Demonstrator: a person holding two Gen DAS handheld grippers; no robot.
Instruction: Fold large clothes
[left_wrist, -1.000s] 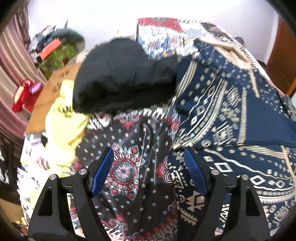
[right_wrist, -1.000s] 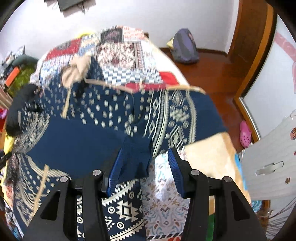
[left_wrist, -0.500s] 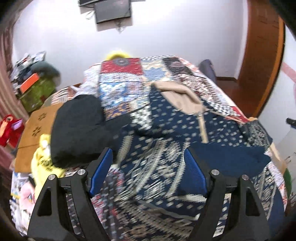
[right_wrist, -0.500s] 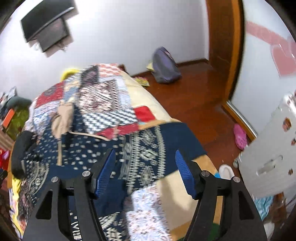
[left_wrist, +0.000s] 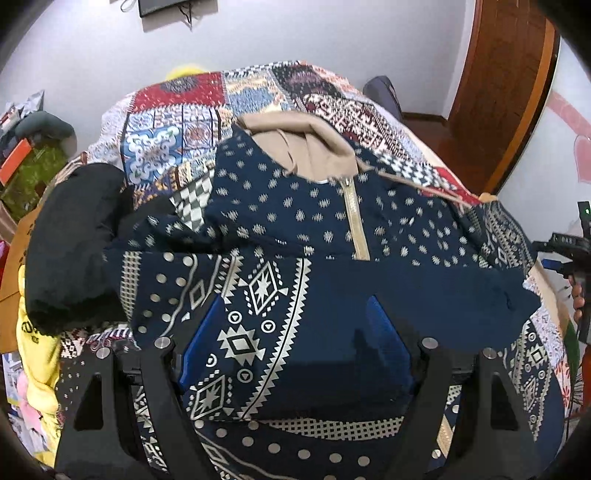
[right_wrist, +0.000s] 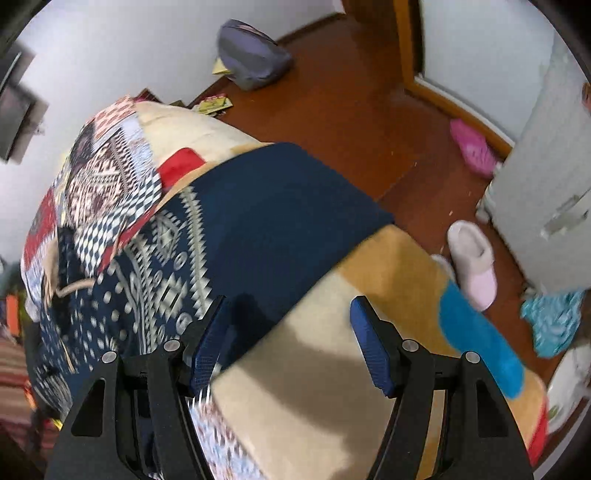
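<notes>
The left gripper sits low over the bed, its jaws spread wide with a fold of the navy patterned hoodie lying between the blue pads; the cloth bulges up between them, but whether the pads press on it cannot be told. The right gripper has just been opening; its jaws stand apart over the bed's pale cover, the left pad at the hoodie's plain navy edge, nothing pinched between them.

The hoodie lies spread across the patchwork bedspread, its tan zipper running up to a beige hood farther off. A black garment lies just left of it, over a yellow one.

Beyond the bed's edge, slippers and a pink shoe lie on the wooden floor, with a grey bag against the far wall.
</notes>
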